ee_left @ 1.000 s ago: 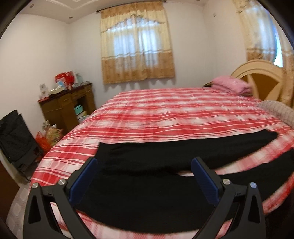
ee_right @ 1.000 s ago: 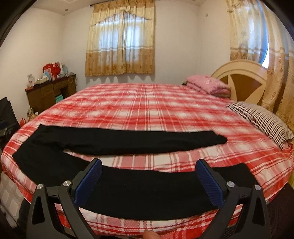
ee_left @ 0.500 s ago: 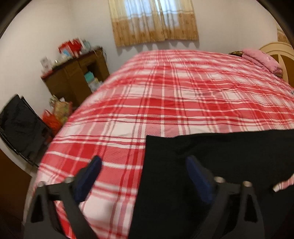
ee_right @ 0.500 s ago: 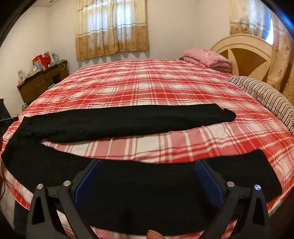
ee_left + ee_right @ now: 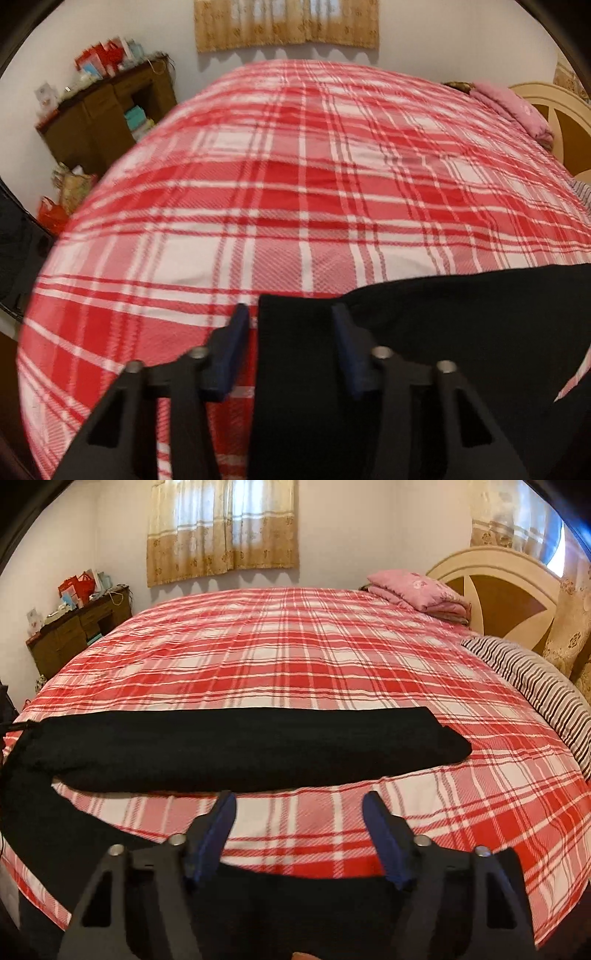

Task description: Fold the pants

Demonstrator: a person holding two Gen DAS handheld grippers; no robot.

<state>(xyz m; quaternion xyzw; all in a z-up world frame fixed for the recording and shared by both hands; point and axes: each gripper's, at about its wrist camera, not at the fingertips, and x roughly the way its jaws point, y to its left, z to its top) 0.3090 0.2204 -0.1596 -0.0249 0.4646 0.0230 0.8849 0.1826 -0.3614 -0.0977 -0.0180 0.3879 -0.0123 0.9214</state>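
Black pants (image 5: 258, 749) lie spread lengthwise on the red plaid bed cover (image 5: 295, 657), one leg farther back, the other leg (image 5: 295, 897) along the front edge. My right gripper (image 5: 299, 797) hovers over the near leg; its jaws are closing, the leg's upper edge lies low between them, and the pads are not pressing on it. In the left wrist view the pants' (image 5: 461, 332) square waist corner (image 5: 280, 317) sits between the jaws of my left gripper (image 5: 289, 310). These are closing too, with a gap still at the left pad.
A wooden cabinet (image 5: 107, 107) with clutter stands beyond the bed's left side, with bags (image 5: 70, 188) on the floor below it. A folded pink blanket (image 5: 417, 594), a striped pillow (image 5: 532, 686) and the rounded headboard (image 5: 498, 587) are at the right. Curtains (image 5: 221, 528) hang on the back wall.
My left gripper swung left and dipped to the pants' waist corner, its jaws narrowing. The right gripper moved in lower over the near leg and its jaws narrowed too.
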